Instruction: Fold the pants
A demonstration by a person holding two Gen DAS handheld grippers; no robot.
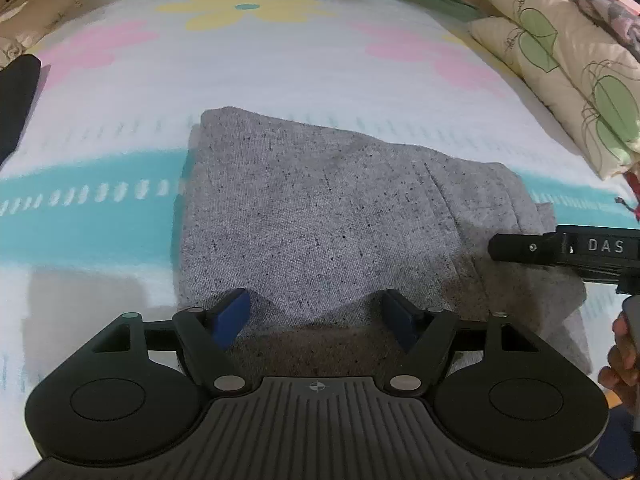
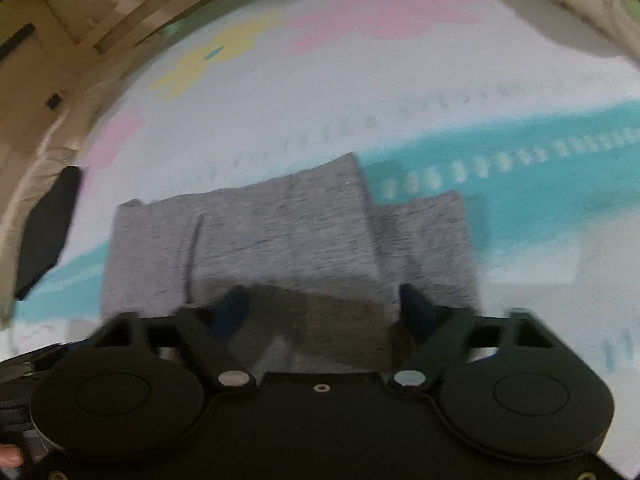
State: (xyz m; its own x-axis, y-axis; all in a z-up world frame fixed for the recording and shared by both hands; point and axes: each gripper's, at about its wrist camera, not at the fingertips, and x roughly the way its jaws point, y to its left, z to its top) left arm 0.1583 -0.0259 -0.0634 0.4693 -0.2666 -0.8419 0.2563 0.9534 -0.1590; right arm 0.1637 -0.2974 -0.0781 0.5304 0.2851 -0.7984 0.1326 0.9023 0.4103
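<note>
Grey speckled pants (image 1: 320, 208) lie folded into a thick stack on the bedspread (image 1: 280, 64), with a looser flap sticking out at the right. My left gripper (image 1: 318, 314) hovers over the near edge of the stack, jaws wide apart and blue pads clear of the cloth. One of the right gripper's fingers (image 1: 520, 246) reaches in over the stack's right side. The right wrist view is blurred: the pants (image 2: 280, 232) fill its middle, and my right gripper (image 2: 324, 306) stands open over their near edge with nothing pinched.
Leaf-print pillows (image 1: 560, 64) are piled at the back right. A dark garment (image 1: 16, 100) lies at the bed's left edge, also visible as the dark garment (image 2: 48, 232). A person's hand (image 1: 620, 360) holds the right gripper. A wooden bed frame (image 2: 120, 20) curves behind.
</note>
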